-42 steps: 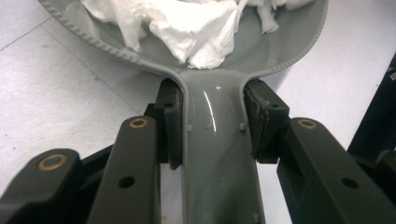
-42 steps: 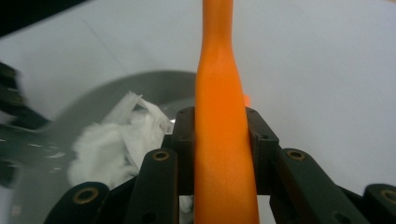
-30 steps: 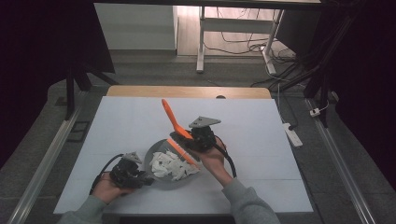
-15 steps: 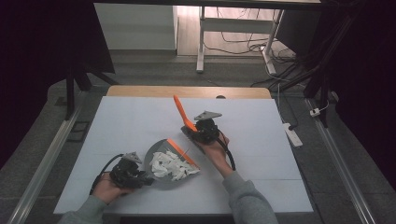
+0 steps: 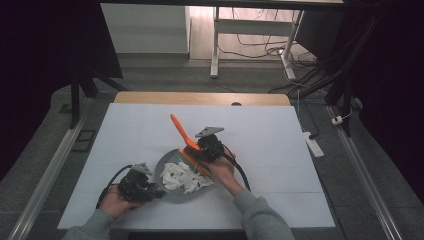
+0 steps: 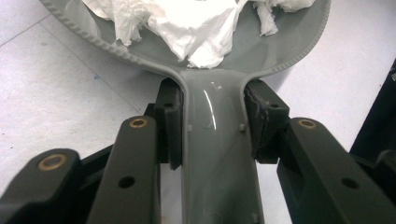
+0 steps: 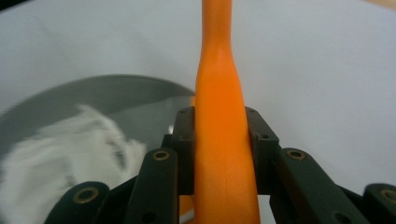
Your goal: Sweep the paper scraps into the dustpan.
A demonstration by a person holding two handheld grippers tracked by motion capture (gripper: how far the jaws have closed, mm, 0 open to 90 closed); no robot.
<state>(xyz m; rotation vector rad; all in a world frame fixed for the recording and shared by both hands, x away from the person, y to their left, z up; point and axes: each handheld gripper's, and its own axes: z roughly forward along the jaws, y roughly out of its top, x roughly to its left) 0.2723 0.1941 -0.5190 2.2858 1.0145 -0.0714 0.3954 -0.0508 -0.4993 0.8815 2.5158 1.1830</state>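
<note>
Left gripper view showed the left gripper [image 6: 212, 126] with its jaws clamped on the handle of one grey dustpan [image 6: 212, 154], which lay flat on the white table [image 6: 56, 93] with one heap of crumpled white paper [image 6: 187, 23] in it. The right gripper [image 7: 219, 140] had its jaws closed tight on the handle of one orange brush [image 7: 219, 93], held at the dustpan's far edge, handle slanting up.

A grey dustpan [image 5: 172, 167] lies flat on the white table, near the front edge and a bit left of the middle. Its handle [image 6: 212, 154] points to the front-left corner. White crumpled paper [image 5: 182, 177] fills it. An orange brush [image 5: 186, 142] leans over its far-right rim, handle tilted up toward the back edge.
</note>
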